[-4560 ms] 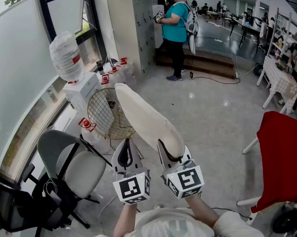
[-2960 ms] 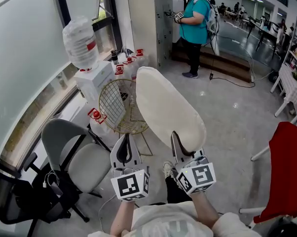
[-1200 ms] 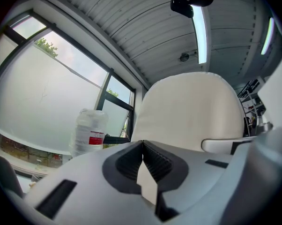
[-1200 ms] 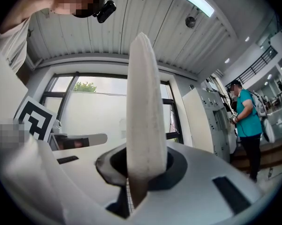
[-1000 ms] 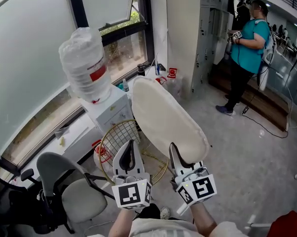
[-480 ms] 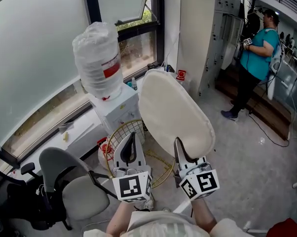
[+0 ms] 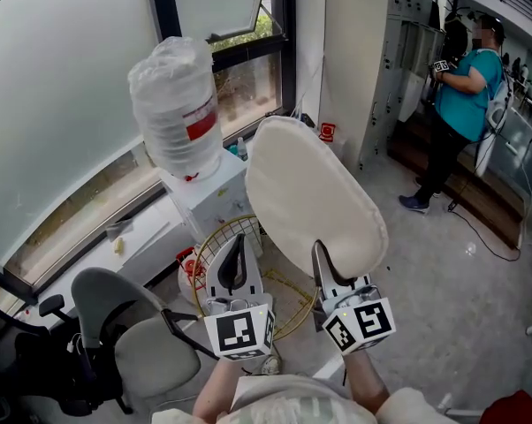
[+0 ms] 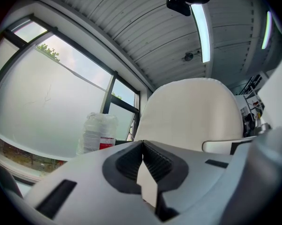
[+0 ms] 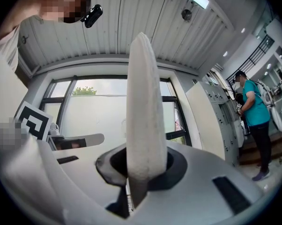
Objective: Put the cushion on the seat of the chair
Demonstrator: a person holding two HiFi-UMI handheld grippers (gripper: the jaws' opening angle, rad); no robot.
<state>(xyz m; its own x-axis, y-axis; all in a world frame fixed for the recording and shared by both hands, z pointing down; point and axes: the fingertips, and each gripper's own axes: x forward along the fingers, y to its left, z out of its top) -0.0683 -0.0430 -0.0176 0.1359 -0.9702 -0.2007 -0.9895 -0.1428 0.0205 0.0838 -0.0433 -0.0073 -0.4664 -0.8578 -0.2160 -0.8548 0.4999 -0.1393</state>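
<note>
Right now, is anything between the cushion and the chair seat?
Nothing visible lies on the chair seat. In the head view the shut, empty left claw hangs between it and the cushion clamped in the right claw, and a wire basket stands next to that seat.

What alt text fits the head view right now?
The right gripper holds a cream cushion by its lower edge; the left gripper beside it is shut and empty. A grey chair stands lower left, near a water dispenser by the window.
</note>
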